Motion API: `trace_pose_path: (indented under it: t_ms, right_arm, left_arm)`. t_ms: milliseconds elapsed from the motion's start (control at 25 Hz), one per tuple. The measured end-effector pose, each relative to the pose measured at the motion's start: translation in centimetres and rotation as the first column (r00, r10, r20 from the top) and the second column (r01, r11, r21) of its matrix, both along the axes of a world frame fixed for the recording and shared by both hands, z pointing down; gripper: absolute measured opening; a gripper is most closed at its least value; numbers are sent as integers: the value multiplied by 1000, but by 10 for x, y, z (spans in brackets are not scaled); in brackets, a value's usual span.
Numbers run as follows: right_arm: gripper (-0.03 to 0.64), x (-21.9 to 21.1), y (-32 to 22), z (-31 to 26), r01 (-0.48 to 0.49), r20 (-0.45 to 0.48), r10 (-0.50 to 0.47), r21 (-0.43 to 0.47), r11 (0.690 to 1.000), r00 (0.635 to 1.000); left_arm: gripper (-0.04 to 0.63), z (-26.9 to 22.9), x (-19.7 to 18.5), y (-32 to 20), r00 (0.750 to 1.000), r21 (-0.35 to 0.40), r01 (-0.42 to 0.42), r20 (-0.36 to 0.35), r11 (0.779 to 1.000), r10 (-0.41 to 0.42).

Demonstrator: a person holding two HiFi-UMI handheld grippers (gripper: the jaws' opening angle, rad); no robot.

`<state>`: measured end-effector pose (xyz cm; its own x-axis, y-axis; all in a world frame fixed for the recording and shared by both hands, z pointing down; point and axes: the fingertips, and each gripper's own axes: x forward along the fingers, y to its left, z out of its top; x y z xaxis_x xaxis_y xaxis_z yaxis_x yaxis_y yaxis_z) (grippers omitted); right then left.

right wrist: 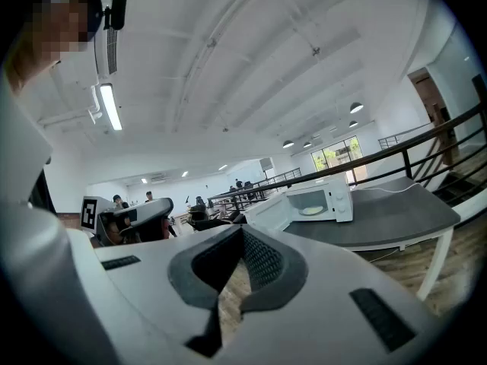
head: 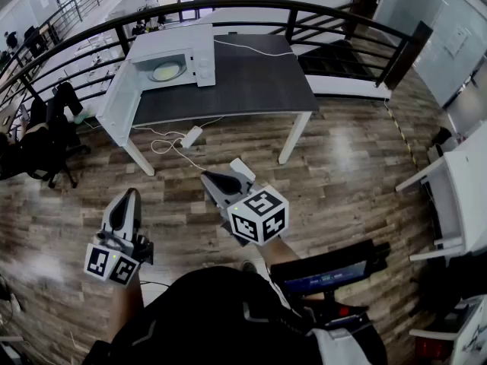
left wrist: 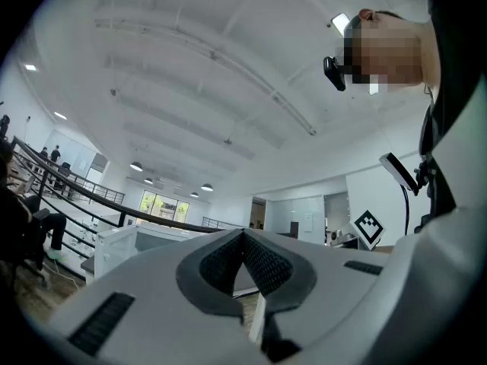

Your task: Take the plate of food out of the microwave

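Observation:
The white microwave (head: 173,58) stands on the far left of a dark grey table (head: 243,82), its door (head: 120,105) swung wide to the left. Inside lies the plate of food (head: 166,71), also small in the right gripper view as the plate (right wrist: 311,211) in the microwave (right wrist: 319,200). Both grippers hover over the wooden floor, well short of the table. My left gripper (head: 128,198) and right gripper (head: 211,178) are shut with nothing in them. In their own views the left gripper (left wrist: 243,236) and the right gripper (right wrist: 242,232) show fingertips meeting.
A black railing (head: 251,6) curves behind the table. A white cable and power adapter (head: 190,137) lie on the floor under the table's front edge. Black chairs (head: 46,143) stand at the left, white furniture (head: 456,196) at the right.

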<state>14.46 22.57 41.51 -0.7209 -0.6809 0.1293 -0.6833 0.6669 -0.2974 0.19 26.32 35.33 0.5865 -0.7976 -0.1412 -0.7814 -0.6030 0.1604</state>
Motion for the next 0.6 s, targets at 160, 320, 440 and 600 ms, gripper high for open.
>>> trace_pose_path:
  t_ms: [160, 320, 440, 600]
  right_arm:
    - [2, -2, -1, 0, 11, -12, -11, -3, 1000, 1000]
    - [0, -1, -1, -1, -9, -4, 9, -5, 1000, 1000]
    - [2, 1, -4, -3, -34, 16, 34, -14, 999, 999]
    - [2, -7, 1, -3, -37, -94, 42, 45, 998, 995]
  left_arm:
    - [5, -2, 0, -2, 1000, -7, -7, -3, 1000, 7]
    - [5, 1, 0, 1, 1000, -30, -25, 4, 999, 26]
    - [5, -2, -1, 6, 997, -33, -54, -52, 998, 52]
    - [5, -16, -11, 9, 971, -48, -99, -225, 994, 85]
